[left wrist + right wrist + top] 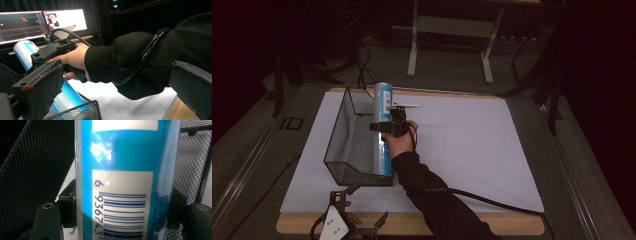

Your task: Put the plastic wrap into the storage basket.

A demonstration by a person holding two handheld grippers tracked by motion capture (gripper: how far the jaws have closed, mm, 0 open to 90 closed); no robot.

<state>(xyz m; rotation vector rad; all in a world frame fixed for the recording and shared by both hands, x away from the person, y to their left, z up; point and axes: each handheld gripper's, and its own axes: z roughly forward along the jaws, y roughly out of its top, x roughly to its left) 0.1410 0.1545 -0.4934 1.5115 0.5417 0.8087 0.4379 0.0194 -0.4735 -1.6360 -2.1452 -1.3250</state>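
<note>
Right gripper (388, 127) lowering a tall blue can (382, 131) into the mesh basket (343, 150).

The can sits squarely between the right gripper's jaws, which are clamped on its sides about halfway up; its long axis runs upright, across the jaws, with its foot below them inside the basket's right end and apparently at or near the basket floor, though contact cannot be told. The right hand (401, 141) holds the can, while the left gripper (362, 220) waits well off at the near edge of the counter (492, 150), its jaws standing apart with nothing between them. The can is a slim, glossy cylinder, bright blue with white label panels and a barcode (122, 217) facing the right gripper's camera.
</note>
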